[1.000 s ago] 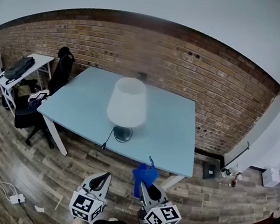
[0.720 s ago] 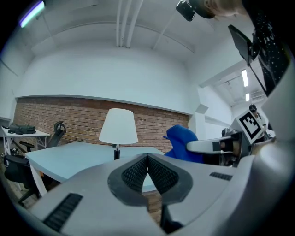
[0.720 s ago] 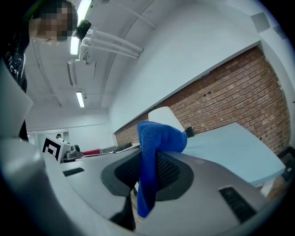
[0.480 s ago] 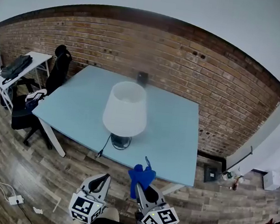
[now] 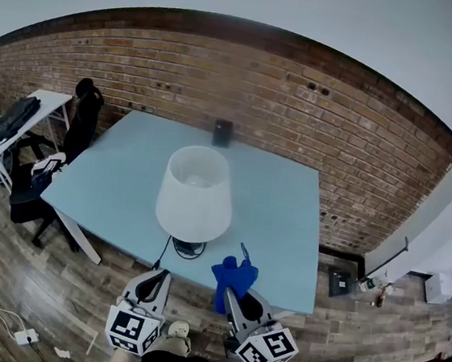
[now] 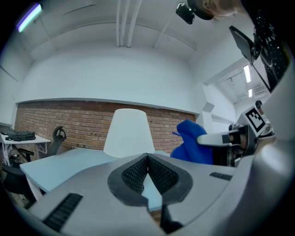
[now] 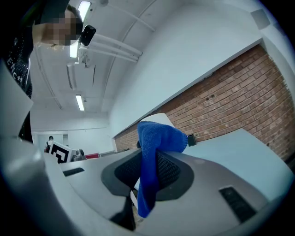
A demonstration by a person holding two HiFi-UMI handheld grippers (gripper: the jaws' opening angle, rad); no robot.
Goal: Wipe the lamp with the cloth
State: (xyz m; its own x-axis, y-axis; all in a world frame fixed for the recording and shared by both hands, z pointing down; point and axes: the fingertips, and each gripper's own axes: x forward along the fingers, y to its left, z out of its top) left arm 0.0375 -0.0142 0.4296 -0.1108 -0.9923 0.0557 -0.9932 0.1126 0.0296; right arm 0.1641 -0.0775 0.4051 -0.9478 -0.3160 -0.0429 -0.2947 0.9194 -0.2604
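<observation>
Blue table point(image 5: 279, 215) bears lamp point(image 5: 196, 193); right tongs point(image 5: 230, 297) clamp cloth point(image 5: 232, 275); left tongs point(image 5: 162, 275) closed.

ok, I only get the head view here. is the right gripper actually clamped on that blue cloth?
Observer: Yes. In the right gripper view the right gripper has its jaws shut on the blue cloth, with one end flopped over the top.
Operator: other one carrying anything?
Observer: No. The left gripper has its jaws together with nothing between them.
Operator: wiping yet?
Observer: Not yet. In the left gripper view, brick wall shows between the cloth and the lampshade.
</observation>
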